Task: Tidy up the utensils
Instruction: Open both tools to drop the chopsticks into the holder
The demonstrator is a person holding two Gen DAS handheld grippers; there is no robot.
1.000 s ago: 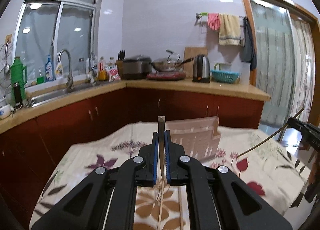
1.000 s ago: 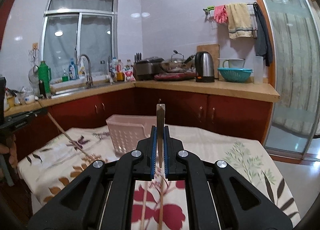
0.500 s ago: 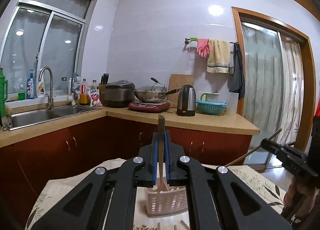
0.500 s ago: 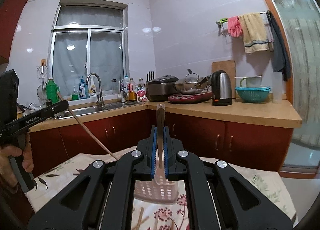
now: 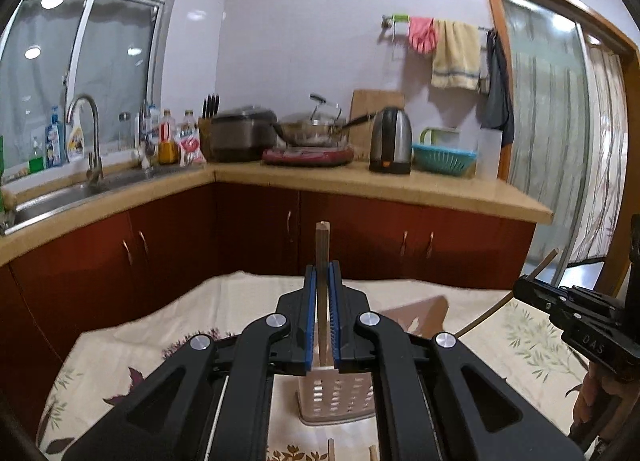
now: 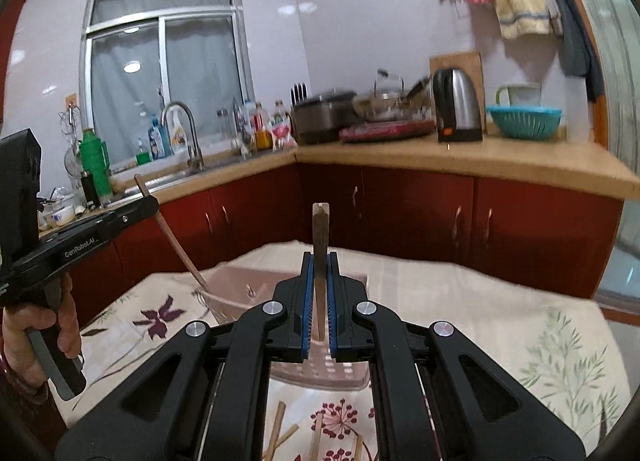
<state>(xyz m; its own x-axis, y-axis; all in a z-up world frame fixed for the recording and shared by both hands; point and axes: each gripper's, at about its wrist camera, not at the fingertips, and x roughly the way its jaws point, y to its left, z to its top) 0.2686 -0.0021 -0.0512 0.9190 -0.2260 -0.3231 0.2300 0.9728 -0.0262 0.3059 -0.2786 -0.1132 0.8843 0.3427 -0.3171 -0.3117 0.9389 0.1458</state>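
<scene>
Wooden chopsticks are what we carry, one in each tool: our left gripper (image 5: 321, 315) is pinched on one chopstick (image 5: 322, 245) and our right gripper (image 6: 319, 301) is pinched on another chopstick (image 6: 320, 229), each stick standing roughly upright across the jaws, long axis vertical, blunt end up. Both hang over the pink utensil basket (image 6: 236, 287) near the far edge of the table (image 6: 460, 301) with the floral cloth; more chopsticks (image 6: 276, 429) lie loose at the near edge. We judge the risks to be a lower tip catching the basket rim or a slot and tipping the light basket, or the two sticks crossing as both tools converge.
</scene>
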